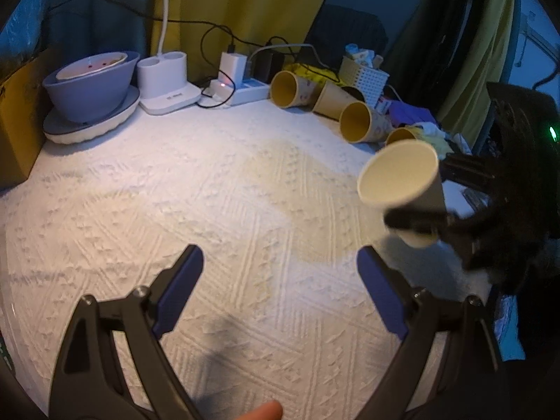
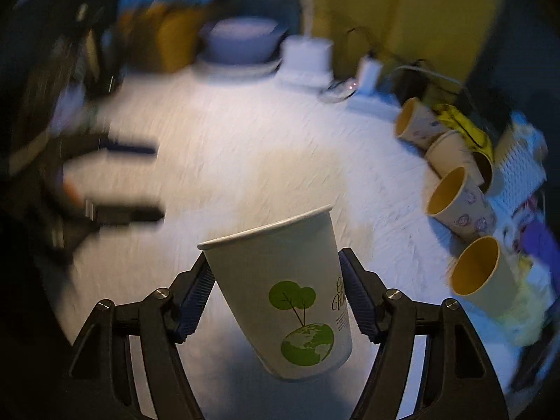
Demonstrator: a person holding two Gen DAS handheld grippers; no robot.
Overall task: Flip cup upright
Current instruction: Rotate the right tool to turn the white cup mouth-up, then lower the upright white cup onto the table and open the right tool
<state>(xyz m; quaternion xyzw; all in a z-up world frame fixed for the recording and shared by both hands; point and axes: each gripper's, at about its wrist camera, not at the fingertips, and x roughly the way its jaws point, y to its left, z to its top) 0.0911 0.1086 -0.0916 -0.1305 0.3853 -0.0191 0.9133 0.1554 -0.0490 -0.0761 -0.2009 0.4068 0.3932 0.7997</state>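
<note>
My right gripper point(image 2: 276, 297) is shut on a white paper cup point(image 2: 280, 287) with a green tree-and-globe print. It holds the cup above the white cloth, mouth up and tilted to the left. The same cup point(image 1: 402, 182) shows in the left wrist view at the right, mouth toward the camera, held in the right gripper point(image 1: 423, 206). My left gripper point(image 1: 280, 276) is open and empty above the cloth; in the right wrist view it point(image 2: 133, 182) is a blurred shape at the left.
Several paper cups point(image 1: 357, 122) lie on their sides at the back right, next to a white basket point(image 1: 364, 77). A grey bowl on a plate point(image 1: 91, 84), a white charger stand point(image 1: 164, 84) and a power strip with cables point(image 1: 241, 87) line the back edge.
</note>
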